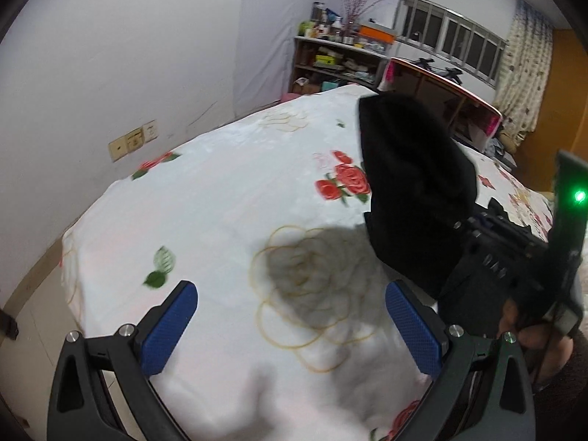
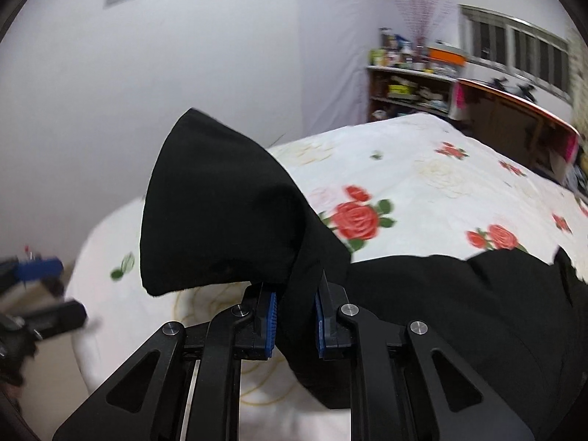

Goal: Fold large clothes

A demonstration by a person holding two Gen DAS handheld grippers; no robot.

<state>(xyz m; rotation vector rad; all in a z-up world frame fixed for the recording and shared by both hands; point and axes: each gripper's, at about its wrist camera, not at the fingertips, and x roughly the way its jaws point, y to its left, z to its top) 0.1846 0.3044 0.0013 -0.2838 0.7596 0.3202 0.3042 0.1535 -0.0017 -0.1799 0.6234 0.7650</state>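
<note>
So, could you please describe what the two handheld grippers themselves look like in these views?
Both are alike: the left gripper and right gripper have black angular linkage arms with triangular cutouts, silver round pivot screws, and blue fingertip pads with a fine dotted texture. Seen from the left wrist view, the right gripper's black body carries a glowing green indicator light and pale lettering too blurred to read.

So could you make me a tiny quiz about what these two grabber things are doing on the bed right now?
1. True or false: the right gripper has its jaws shut on the black garment.
2. Which gripper holds nothing? A left gripper, B right gripper.
3. Fill in: the bedsheet is printed with red ____.

Key: 1 true; 2 A; 3 roses.
</note>
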